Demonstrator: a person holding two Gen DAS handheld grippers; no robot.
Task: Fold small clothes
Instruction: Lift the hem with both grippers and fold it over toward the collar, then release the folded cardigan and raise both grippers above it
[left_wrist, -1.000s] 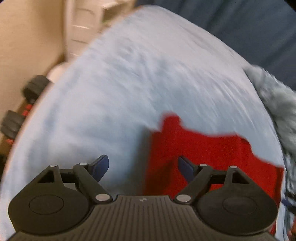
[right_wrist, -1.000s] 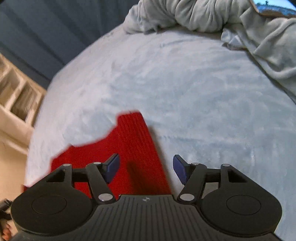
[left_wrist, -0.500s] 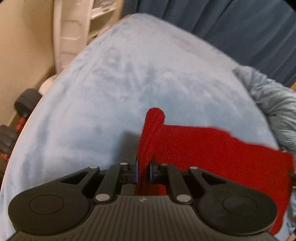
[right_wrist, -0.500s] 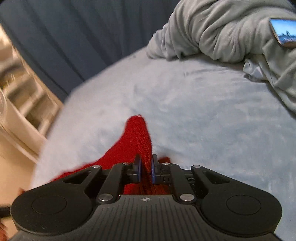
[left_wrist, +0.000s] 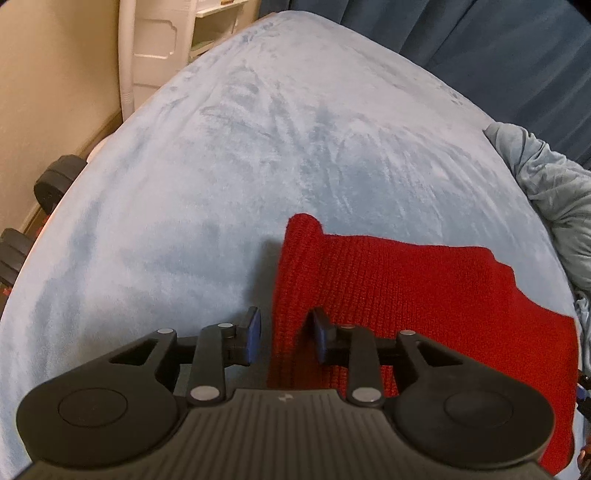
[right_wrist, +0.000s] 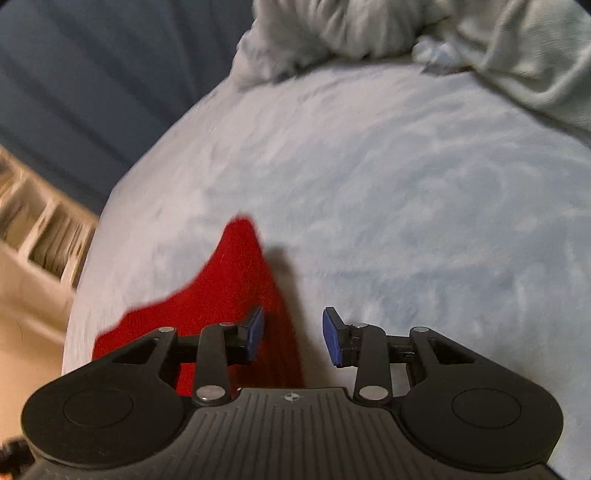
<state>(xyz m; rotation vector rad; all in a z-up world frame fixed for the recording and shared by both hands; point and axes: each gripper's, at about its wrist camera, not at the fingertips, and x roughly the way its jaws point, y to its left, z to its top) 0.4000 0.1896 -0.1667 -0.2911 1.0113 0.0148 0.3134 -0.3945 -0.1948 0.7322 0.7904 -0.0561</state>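
Note:
A red knitted garment (left_wrist: 406, 295) lies on the light blue bedspread (left_wrist: 258, 147). In the left wrist view its left edge runs between the open jaws of my left gripper (left_wrist: 286, 334), with a folded corner sticking up just ahead. In the right wrist view the same garment (right_wrist: 229, 291) lies to the left, its right edge between the open jaws of my right gripper (right_wrist: 293, 334). That view is blurred. Neither gripper grips the cloth.
A crumpled grey blanket (right_wrist: 406, 33) lies at the far side of the bed and at the right in the left wrist view (left_wrist: 554, 195). A white shelf unit (left_wrist: 155, 48) and dumbbells (left_wrist: 51, 184) stand beside the bed's left edge. Dark blue curtains (left_wrist: 480, 44) hang behind.
Both grippers were open a second ago, shut on the garment's edges half a second ago, and have now opened again. The garment's corners have dropped back onto the bed.

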